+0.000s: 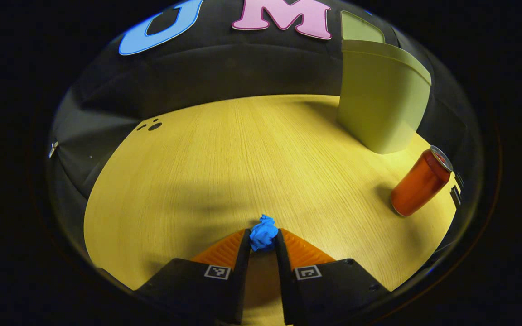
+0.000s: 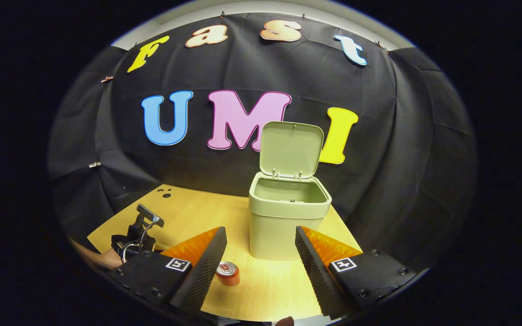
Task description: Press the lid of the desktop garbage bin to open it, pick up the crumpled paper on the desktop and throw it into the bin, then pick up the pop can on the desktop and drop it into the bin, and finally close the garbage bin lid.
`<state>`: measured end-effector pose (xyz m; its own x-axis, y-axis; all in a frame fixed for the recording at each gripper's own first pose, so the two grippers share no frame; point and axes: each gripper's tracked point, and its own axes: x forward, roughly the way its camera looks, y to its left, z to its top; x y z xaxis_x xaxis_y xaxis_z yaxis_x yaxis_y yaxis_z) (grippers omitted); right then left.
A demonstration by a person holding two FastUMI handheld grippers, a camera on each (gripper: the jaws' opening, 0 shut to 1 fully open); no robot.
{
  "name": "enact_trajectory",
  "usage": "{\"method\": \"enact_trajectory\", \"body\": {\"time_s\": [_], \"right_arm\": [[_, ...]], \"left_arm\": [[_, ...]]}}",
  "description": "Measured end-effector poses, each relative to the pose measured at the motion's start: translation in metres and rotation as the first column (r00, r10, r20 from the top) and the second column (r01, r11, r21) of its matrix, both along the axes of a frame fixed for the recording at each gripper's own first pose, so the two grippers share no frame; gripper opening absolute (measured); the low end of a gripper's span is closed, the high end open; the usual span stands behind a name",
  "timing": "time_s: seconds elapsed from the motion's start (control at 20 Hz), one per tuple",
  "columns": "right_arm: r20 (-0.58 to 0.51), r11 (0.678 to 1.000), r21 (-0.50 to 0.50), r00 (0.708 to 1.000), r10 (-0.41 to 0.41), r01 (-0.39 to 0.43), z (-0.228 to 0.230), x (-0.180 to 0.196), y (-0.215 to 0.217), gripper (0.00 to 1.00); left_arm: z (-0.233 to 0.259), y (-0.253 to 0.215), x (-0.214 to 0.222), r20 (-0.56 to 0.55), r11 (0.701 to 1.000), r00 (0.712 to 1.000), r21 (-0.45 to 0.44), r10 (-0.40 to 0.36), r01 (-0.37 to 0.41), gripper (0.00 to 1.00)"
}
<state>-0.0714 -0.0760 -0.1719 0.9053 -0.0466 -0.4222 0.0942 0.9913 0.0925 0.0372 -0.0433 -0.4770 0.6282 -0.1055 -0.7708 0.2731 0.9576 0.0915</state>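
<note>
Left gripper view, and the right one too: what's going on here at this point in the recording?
A person is clearing a wooden table with a hand-held gripper in each hand. The left hand-held gripper is shut on the blue crumpled paper, low over the table. The right hand-held gripper hangs open in front of the green bin, whose lid stands up, open. The orange can stands upright on the table beside the bin, not yet picked up.

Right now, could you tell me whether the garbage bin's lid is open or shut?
Open. In the right gripper view the lid stands upright on its hinges behind the garbage bin, and the bin's inside wall shows.
</note>
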Motion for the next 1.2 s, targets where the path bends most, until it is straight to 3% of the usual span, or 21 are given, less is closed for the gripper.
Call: {"method": "enact_trajectory", "body": {"time_s": [0.05, 0.15, 0.3, 0.65, 1.0, 1.2], "right_arm": [[0.000, 1.000, -0.001, 1.000, 0.000, 0.000, -0.001, 0.000, 0.000, 0.96], [0.002, 1.000, -0.008, 1.000, -0.006, 0.006, 0.000, 0.001, -0.004, 0.95], [0.004, 1.000, -0.007, 1.000, -0.014, 0.014, -0.001, 0.004, -0.007, 0.95], [0.014, 0.999, 0.020, 0.999, -0.040, 0.039, -0.003, 0.007, -0.012, 0.95], [0.018, 0.996, 0.037, 0.997, -0.077, 0.076, -0.007, 0.004, -0.021, 0.95], [0.018, 0.995, 0.025, 0.995, -0.098, 0.097, -0.007, 0.000, -0.033, 0.95]], "left_arm": [[0.007, 0.000, 0.002, 0.018, 1.000, 1.000, -0.007, -0.007, 0.007, 0.34], [0.029, -0.009, 0.006, 0.059, 0.999, 0.998, -0.037, -0.019, 0.021, 0.36], [0.072, -0.037, 0.013, 0.130, 0.989, 0.991, -0.134, -0.037, 0.055, 0.36], [0.188, -0.094, 0.044, 0.303, 0.952, 0.951, -0.267, -0.066, 0.151, 0.36], [0.306, -0.166, 0.093, 0.486, 0.896, 0.866, -0.324, -0.116, 0.302, 0.36], [0.341, -0.215, 0.114, 0.551, 0.866, 0.811, -0.290, -0.197, 0.407, 0.35]]}}
